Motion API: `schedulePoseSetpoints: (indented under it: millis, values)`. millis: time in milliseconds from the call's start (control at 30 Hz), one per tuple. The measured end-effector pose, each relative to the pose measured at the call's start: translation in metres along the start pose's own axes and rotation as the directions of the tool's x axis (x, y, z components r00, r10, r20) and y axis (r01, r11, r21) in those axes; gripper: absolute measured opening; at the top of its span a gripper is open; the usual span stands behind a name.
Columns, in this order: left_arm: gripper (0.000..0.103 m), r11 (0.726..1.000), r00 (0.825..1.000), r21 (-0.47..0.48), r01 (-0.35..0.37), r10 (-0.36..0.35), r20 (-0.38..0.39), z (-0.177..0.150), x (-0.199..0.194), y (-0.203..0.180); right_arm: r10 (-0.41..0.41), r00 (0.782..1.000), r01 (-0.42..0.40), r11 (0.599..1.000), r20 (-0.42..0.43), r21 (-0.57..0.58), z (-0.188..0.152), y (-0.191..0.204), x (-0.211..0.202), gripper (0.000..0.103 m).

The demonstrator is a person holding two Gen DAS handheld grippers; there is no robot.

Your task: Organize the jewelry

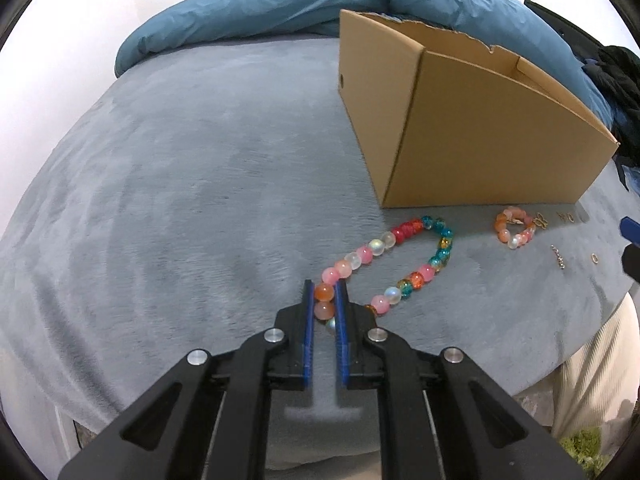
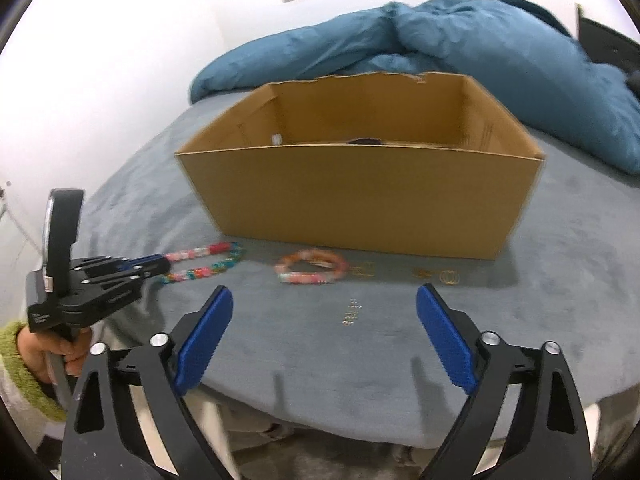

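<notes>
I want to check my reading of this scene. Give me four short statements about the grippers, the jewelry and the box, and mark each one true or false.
1. The left gripper is shut on the long bead necklace. True.
2. The right gripper holds the small bracelet. False: it is open and holds nothing.
3. The cardboard box stands behind the jewelry, open at the top. True.
4. The small bracelet lies inside the box. False: it lies on the grey blanket in front of it.
</notes>
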State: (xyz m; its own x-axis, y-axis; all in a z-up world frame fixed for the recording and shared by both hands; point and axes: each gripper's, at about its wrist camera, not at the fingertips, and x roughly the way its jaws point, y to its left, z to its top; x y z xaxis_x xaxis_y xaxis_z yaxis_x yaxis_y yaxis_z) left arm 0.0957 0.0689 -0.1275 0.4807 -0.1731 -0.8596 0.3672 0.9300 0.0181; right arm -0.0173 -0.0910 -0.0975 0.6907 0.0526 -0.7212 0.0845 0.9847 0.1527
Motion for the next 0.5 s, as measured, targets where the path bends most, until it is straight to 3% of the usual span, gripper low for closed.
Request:
schedulePoseSetpoints:
  millis: [200,333,500]
  values:
    - [0.009,1.0,1.0,-0.024,0.013,-0.013,0.02,-0.002,-0.001,0.004,0.106,0.994,-0.107,0.989,-0.018,-0.101,0.009,0.044,0.028,0.066]
    - [0.009,1.0,0.999,-0.018,0.018,-0.017,0.043,-0.006,-0.003,0.005,0.125,0.991,-0.13,0.983,-0.043,-0.132,0.016,0.064,0.056,0.051]
    - [0.009,1.0,0.997,0.008,0.025,-0.026,0.076,-0.009,-0.003,0.005,0.122,0.991,-0.129,0.981,-0.061,-0.145,0.024,0.075,0.087,0.04]
